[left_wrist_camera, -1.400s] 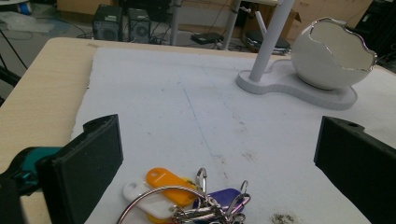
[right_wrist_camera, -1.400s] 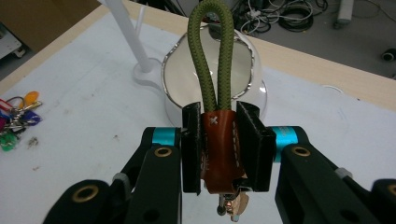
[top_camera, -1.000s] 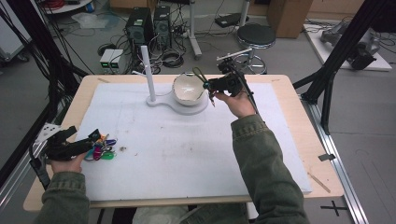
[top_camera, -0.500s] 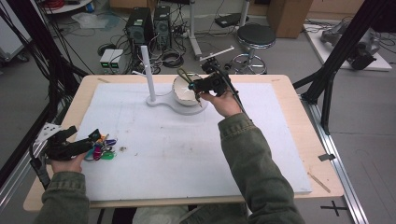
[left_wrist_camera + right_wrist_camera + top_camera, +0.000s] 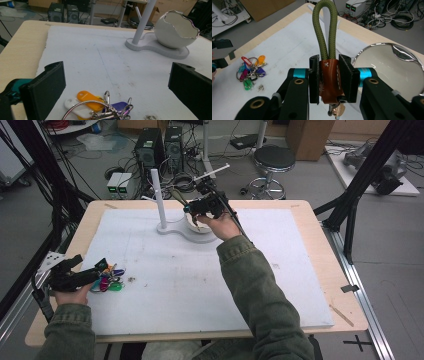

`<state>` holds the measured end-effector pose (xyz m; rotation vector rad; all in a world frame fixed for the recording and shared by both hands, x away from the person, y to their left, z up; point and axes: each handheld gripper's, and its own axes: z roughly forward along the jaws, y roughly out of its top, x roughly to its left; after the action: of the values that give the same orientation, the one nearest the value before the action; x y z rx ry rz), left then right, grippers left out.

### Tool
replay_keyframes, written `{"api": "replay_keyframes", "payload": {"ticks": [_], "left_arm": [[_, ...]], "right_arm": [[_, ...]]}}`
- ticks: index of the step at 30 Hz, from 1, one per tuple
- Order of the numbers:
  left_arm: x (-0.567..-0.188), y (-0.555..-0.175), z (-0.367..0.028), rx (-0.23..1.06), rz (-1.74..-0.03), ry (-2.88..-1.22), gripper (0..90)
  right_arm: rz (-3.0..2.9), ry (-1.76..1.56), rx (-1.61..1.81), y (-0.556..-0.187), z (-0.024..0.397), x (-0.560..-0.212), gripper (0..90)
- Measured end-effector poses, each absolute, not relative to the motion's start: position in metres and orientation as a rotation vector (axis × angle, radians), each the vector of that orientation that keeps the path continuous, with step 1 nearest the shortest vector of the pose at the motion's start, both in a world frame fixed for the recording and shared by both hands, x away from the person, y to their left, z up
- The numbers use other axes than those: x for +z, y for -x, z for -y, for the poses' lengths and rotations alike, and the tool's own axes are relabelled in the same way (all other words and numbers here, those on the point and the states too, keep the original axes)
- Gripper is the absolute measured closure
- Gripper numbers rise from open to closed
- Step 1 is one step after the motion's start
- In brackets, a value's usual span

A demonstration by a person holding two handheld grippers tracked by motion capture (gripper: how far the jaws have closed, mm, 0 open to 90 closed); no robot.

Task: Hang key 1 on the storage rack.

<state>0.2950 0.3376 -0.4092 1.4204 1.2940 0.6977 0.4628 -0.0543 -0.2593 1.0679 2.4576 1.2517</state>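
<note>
Two hand-held grippers work over a white-covered surface (image 5: 210,285), listed from largest item to smallest. Far centre stands a white stand (image 5: 172,227) with an upright post (image 5: 157,195) and an egg-shaped bowl (image 5: 176,30) on one base. Right hand-held gripper (image 5: 331,77): jaws nearly closed, clamped on the brown leather tab of a keychain (image 5: 329,80); its olive cord loop (image 5: 324,27) stands up past the jaws, held above the stand between post and bowl. Left hand-held gripper (image 5: 117,82): jaws spread wide, gripping nothing, resting at the near left with a bunch of coloured key tags (image 5: 100,106) lying on the surface just in front of them. Step in hand, as judged: carrying the loop toward the post. Next move calls for lifting the open loop above the post's top, centring it, then lowering and releasing.
</note>
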Motion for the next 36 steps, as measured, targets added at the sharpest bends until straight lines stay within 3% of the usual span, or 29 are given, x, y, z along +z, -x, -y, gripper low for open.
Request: {"api": "replay_keyframes", "payload": {"ticks": [36], "left_arm": [[-0.409, -0.296, -0.338, 0.684, -1.291, -1.412, 1.7]], "right_arm": [[-2.492, -1.04, 1.231, -0.494, -0.004, -0.274, 70.8]]}}
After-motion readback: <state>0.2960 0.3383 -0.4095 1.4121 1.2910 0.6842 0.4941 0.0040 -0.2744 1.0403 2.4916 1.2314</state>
